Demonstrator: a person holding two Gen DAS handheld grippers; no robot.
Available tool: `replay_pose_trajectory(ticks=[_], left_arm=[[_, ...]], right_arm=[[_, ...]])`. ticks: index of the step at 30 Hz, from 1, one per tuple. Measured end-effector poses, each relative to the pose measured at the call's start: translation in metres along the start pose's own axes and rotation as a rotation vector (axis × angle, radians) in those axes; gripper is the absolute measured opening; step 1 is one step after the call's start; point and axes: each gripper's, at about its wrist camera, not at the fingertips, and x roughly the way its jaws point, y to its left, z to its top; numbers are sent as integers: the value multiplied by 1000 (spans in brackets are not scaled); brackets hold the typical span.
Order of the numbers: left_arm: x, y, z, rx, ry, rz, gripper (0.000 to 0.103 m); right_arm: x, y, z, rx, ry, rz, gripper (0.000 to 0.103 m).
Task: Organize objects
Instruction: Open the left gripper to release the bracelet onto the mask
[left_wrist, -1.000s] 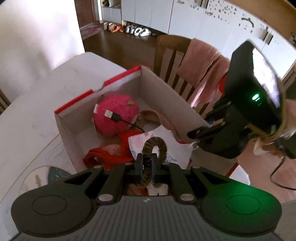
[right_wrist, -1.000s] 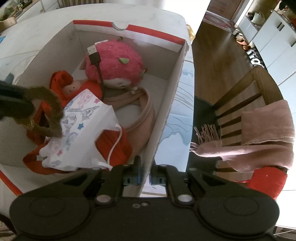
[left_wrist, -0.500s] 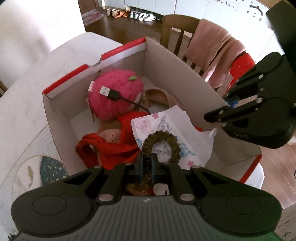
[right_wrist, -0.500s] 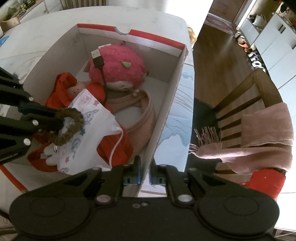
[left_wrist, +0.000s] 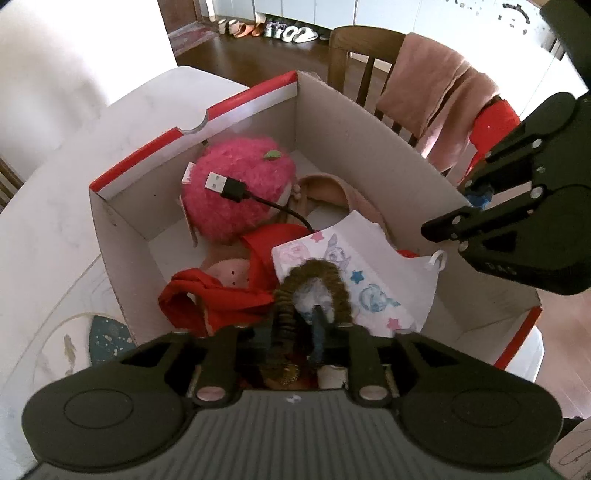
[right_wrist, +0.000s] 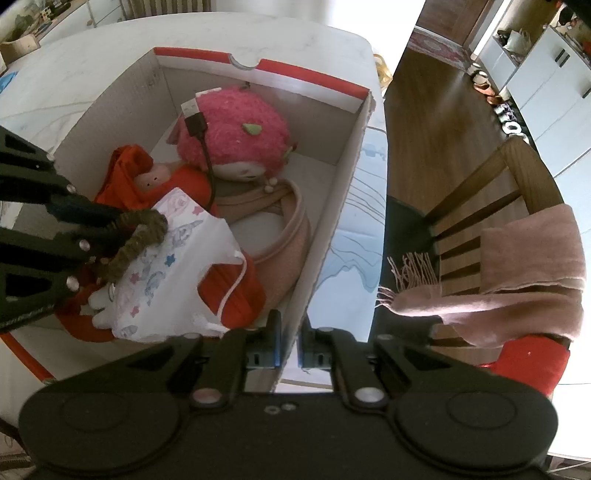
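A cardboard box (left_wrist: 373, 136) with red rim stands on the white table; it also shows in the right wrist view (right_wrist: 325, 206). Inside lie a pink plush toy (left_wrist: 236, 195), a black USB cable (left_wrist: 229, 186), a red-clothed doll (left_wrist: 218, 291) and a printed white face mask (left_wrist: 369, 280). My left gripper (left_wrist: 303, 325) is low inside the box with its fingers parted, and a brown hair scrunchie (left_wrist: 314, 273) loops between them over the mask. My right gripper (right_wrist: 290, 332) is shut on the box's right wall near its front corner.
A wooden chair (right_wrist: 491, 206) with a pink scarf (right_wrist: 517, 273) draped on it stands right of the table. A drawn-on paper mat (left_wrist: 74, 332) lies left of the box. Shoes (left_wrist: 273, 29) line the far floor.
My left gripper has lowered into the box with the scrunchie and its fingers have spread apart. The right gripper has stayed clamped on the box wall.
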Motion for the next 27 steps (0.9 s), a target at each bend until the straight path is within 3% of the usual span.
replay_pose_trajectory(ticks=[2, 3, 25, 27], left_arm=[[-2, 0, -1, -3, -7, -3, 52], [-4, 0, -3, -1, -12, 0, 55], [-77, 4, -35, -72, -132, -7, 64], [-85, 6, -40, -87, -151, -10, 69]], right_arm=[[0, 0, 0, 0, 0, -1, 6], [0, 0, 0, 0, 0, -1, 6], [-3, 5, 0, -13, 1, -23, 7], [-2, 5, 0, -13, 1, -23, 8]])
